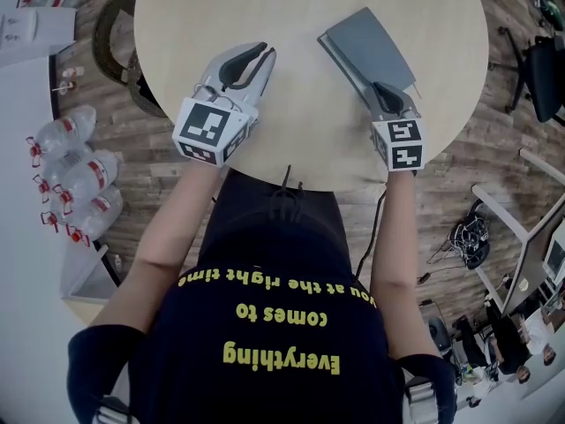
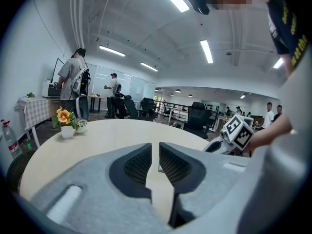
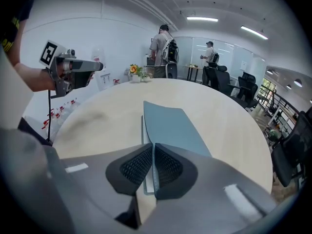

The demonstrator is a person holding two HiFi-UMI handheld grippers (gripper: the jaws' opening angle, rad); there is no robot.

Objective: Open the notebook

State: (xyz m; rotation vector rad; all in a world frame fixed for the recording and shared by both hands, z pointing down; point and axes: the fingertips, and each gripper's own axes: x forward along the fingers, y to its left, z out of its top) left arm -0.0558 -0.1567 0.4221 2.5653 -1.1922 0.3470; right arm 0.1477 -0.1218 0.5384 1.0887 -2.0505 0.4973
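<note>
The round pale counter (image 1: 291, 16) carried a grey notebook (image 1: 369, 44) on its right side. The right gripper (image 1: 383, 91) had its jaws pinching the cover's near edge, raised off the pages. The left gripper (image 1: 256, 54) was apart, jaws nearly together, empty.

round pale table (image 1: 309, 25) bears a grey notebook (image 1: 366, 47) and a potted flower (image 2: 66, 123).

Grey notebook (image 1: 366, 42), cover partly raised

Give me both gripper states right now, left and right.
Left gripper: closed, nothing between the jaws.
Right gripper: closed on the notebook cover, its edge pinched and lifted.
</note>
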